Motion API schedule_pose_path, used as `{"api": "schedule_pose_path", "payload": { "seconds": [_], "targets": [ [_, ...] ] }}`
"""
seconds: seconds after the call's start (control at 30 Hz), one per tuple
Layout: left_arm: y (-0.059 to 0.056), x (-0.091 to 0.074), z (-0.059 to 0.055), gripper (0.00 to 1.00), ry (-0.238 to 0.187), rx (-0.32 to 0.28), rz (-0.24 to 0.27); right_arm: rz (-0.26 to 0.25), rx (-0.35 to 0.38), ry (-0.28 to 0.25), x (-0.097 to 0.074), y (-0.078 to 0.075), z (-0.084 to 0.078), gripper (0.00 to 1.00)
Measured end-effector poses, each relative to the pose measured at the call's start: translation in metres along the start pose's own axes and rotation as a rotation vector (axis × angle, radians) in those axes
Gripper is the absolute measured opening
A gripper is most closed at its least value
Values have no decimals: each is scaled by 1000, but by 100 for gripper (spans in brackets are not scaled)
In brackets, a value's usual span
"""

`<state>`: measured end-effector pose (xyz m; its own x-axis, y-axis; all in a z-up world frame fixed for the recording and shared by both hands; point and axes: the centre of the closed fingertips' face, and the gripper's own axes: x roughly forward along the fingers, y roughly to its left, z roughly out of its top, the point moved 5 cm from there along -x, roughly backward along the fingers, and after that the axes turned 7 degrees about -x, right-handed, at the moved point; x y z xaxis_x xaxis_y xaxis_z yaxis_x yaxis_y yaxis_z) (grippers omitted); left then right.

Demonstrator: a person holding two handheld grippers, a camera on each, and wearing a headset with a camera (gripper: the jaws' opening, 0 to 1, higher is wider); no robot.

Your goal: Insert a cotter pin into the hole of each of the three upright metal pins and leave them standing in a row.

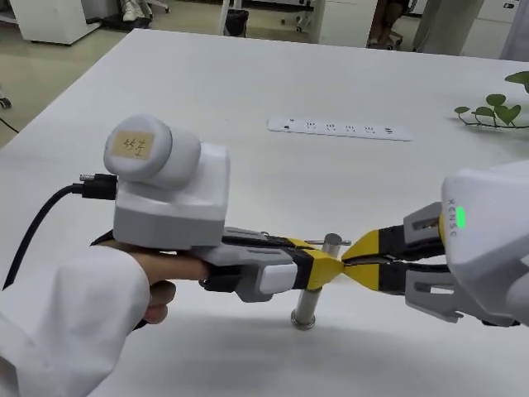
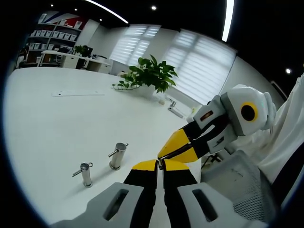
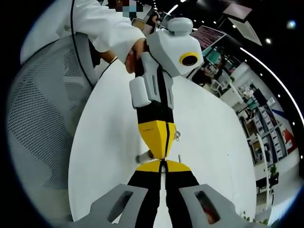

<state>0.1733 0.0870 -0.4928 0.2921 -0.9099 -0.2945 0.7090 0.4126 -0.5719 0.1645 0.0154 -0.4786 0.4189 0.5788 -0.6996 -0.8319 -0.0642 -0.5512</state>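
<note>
My left gripper [image 1: 335, 266] reaches in from the left and my right gripper [image 1: 351, 263] from the right. Their yellow tips meet point to point above the white table [image 1: 248, 91]. Both pairs of jaws look pressed together, and I cannot make out anything thin between the tips. Behind the left jaws stands an upright metal pin [image 1: 308, 299] with a cotter pin [image 1: 316, 242] through its top. The left gripper view shows my left gripper [image 2: 160, 164] touching the right gripper's tip [image 2: 164, 154]. To its left stand two metal pins [image 2: 117, 156] [image 2: 86, 174], each with a cotter pin. The right gripper [image 3: 163, 165] faces the left gripper [image 3: 159, 137].
A white power strip [image 1: 339, 128] lies further back on the table. A potted plant [image 1: 496, 112] sits at the far right edge. A black cable [image 1: 37, 223] trails from the left gripper. A mesh chair [image 3: 42, 118] stands beside the table.
</note>
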Motion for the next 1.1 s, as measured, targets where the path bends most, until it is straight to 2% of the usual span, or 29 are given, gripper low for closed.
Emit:
{"api": "schedule_pose_path", "payload": {
  "seconds": [0.23, 0.33, 0.7, 0.8, 0.87, 0.93, 1.1],
  "targets": [
    [0, -2, 0, 0, 4, -32, -4, -2, -1, -8, -1, 0, 2, 0],
    [-2, -4, 1, 0, 3, 14, 4, -7, -2, -13, -1, -1, 3, 0],
    [-5, -5, -1, 0, 13, 30, 14, -5, -17, -26, 0, 2, 4, 0],
    [-7, -6, 0, 0, 8, 32, 3, -10, -15, -21, 0, 3, 3, 0],
    [-9, -7, 1, 0, 1, 51, 1, -15, -11, -11, -1, 2, 1, 3],
    [-10, -7, 2, 0, 5, 59, -3, -19, 8, -25, -2, 0, 0, 5],
    [-12, -9, 3, 0, -2, 175, -13, -7, 56, -25, -5, -2, -5, 9]
  ]
}}
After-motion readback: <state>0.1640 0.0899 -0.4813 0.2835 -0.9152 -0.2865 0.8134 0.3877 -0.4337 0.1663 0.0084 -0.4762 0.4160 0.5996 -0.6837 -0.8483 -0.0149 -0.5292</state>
